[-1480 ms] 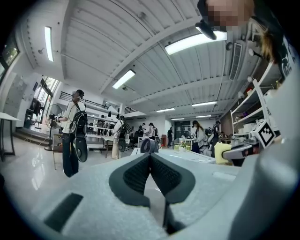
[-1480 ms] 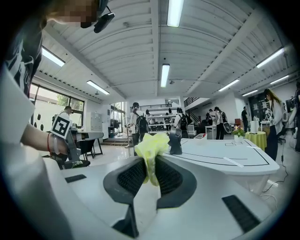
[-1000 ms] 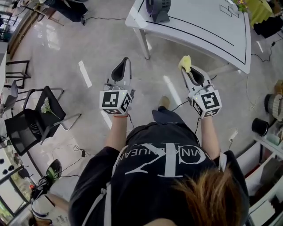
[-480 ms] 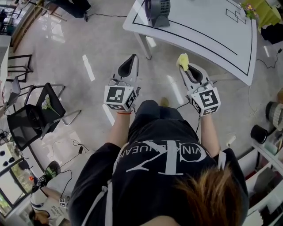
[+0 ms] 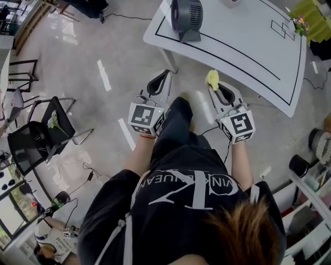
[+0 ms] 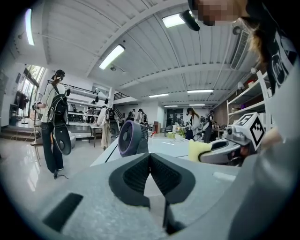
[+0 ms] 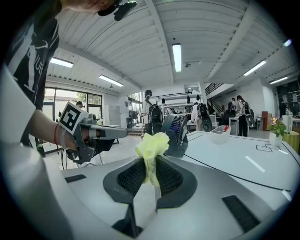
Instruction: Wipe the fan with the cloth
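Observation:
A dark grey fan (image 5: 186,15) stands on the near left corner of the white table (image 5: 248,46); it also shows in the left gripper view (image 6: 133,138) and the right gripper view (image 7: 177,132). My right gripper (image 5: 213,83) is shut on a yellow cloth (image 5: 212,78), whose bunched end sticks out above the jaws (image 7: 152,146). My left gripper (image 5: 165,75) is shut with nothing between its jaws (image 6: 150,161). Both grippers are held over the floor, short of the table edge and the fan.
A black chair (image 5: 39,137) stands on the floor at the left. Shelving with dark containers (image 5: 310,155) lies at the right. A small white tray (image 7: 220,130) and a flower pot (image 7: 277,127) sit further along the table. People stand in the background (image 6: 54,117).
The person has stepped forward: the table and fan sit nearer both grippers. The right gripper still holds the cloth, and the left stays shut.

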A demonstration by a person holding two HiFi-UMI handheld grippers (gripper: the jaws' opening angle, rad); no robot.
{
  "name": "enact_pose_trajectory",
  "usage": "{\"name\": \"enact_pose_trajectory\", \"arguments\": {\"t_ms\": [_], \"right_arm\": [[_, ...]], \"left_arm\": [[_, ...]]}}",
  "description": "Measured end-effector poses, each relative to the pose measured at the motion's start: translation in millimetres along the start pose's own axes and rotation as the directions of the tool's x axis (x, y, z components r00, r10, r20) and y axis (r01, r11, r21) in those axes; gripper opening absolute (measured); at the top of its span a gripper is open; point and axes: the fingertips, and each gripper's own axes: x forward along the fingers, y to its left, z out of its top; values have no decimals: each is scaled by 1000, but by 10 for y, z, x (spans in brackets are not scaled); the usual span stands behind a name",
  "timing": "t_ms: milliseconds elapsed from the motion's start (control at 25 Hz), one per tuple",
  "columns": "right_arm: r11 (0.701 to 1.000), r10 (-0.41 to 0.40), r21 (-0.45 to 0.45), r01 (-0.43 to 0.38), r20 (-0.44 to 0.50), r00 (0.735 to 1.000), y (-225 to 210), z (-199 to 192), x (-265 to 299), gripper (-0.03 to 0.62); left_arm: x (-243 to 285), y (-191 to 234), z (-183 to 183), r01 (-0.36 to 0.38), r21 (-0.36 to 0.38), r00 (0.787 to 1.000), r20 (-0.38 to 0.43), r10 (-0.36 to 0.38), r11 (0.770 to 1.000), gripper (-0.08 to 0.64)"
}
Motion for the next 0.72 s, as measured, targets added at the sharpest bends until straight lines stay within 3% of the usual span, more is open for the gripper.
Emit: {"name": "enact_pose_trajectory", "arguments": {"t_ms": [240,720], "right_arm": [[999,18,-34,-19,-23,1000,-195,146,289,61],[1000,-17,-21,15,-87,996,-632,251,750,61]], "left_arm": [[465,146,79,31,-9,1000,3,-31,999,3],[1123,286,-240,90,-27,990,-104,-92,996,64]]}}
